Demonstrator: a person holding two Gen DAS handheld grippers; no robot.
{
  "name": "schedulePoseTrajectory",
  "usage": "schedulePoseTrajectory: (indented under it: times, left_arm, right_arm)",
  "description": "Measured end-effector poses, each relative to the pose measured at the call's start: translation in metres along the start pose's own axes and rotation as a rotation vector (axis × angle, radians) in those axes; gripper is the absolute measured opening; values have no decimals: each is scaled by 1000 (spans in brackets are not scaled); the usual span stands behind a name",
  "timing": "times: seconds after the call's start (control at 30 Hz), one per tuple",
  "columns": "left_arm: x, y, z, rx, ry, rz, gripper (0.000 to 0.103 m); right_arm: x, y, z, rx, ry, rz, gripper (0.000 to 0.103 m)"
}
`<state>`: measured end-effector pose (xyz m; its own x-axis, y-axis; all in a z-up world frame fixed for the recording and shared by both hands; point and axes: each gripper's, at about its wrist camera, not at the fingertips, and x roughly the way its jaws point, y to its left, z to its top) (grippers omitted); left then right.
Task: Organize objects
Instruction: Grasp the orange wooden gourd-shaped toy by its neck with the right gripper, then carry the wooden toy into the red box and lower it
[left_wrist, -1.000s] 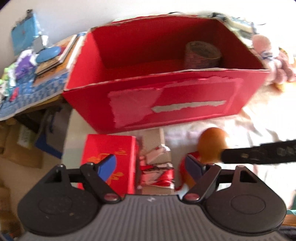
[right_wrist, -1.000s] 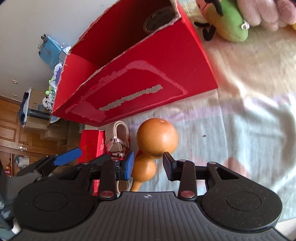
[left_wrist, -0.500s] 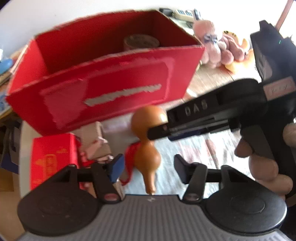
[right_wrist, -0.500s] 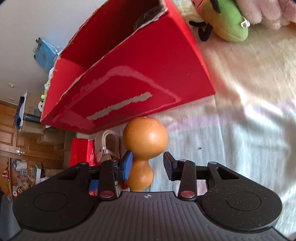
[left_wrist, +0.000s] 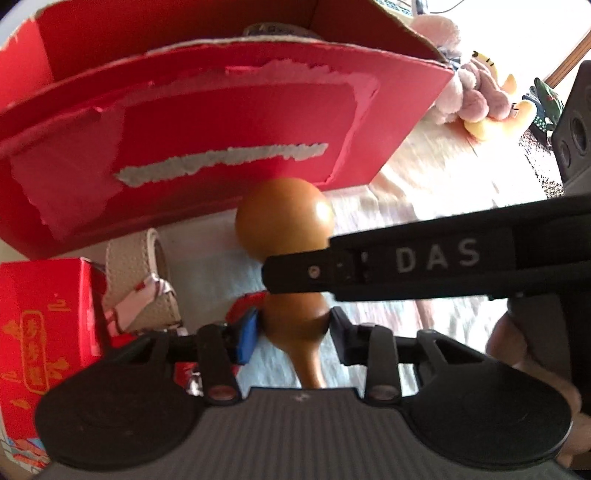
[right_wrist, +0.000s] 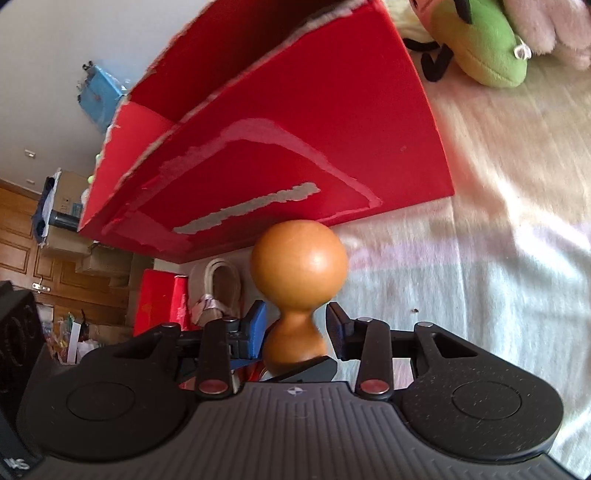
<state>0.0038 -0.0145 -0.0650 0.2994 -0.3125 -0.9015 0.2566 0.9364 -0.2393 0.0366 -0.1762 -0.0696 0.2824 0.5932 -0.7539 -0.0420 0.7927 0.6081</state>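
Note:
A brown wooden gourd (left_wrist: 284, 218) (right_wrist: 299, 258) is held just in front of the big red cardboard box (left_wrist: 221, 122) (right_wrist: 295, 147). My right gripper (right_wrist: 295, 328) is shut on the gourd's neck. One of its black fingers (left_wrist: 406, 258) crosses the neck in the left wrist view. My left gripper (left_wrist: 293, 332) is closing on the gourd's small lower bulb, and its pads lie against both sides. The gourd's thin stem points back toward the left camera. A red cord (left_wrist: 243, 306) hangs by the bulb.
A small red gift box (left_wrist: 40, 332) (right_wrist: 159, 299) and a beige strap roll (left_wrist: 136, 280) (right_wrist: 221, 284) lie left of the gourd. A tape roll (left_wrist: 273, 29) sits inside the big box. Plush toys (left_wrist: 469, 99) (right_wrist: 480, 44) lie to the right on the pale cloth (right_wrist: 480, 277).
My left gripper came down and swung from the small red box to the gourd, and its jaws narrowed round the lower bulb. The right gripper kept its grip and hardly moved.

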Motion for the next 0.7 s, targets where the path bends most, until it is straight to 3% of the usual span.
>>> schedulePoseTrajectory:
  times: [0.1,0.33,0.5,0.7]
  left_arm:
    - [3,0,4,9,-1,7,35]
    - [0,-19,10,122,6,1,34]
    - [-16,-35,14,208,-3,-96,35]
    - [-42,-71,27,379,-73,-198,35]
  right_arm:
    - [5,-5,1,21,16,17,32]
    - [-17,-8,-4,-29,8,4,30]
    - [-52,-23,-3,31,-37,9,30]
    - [-108,-25,-4,68,-171,-22,30]
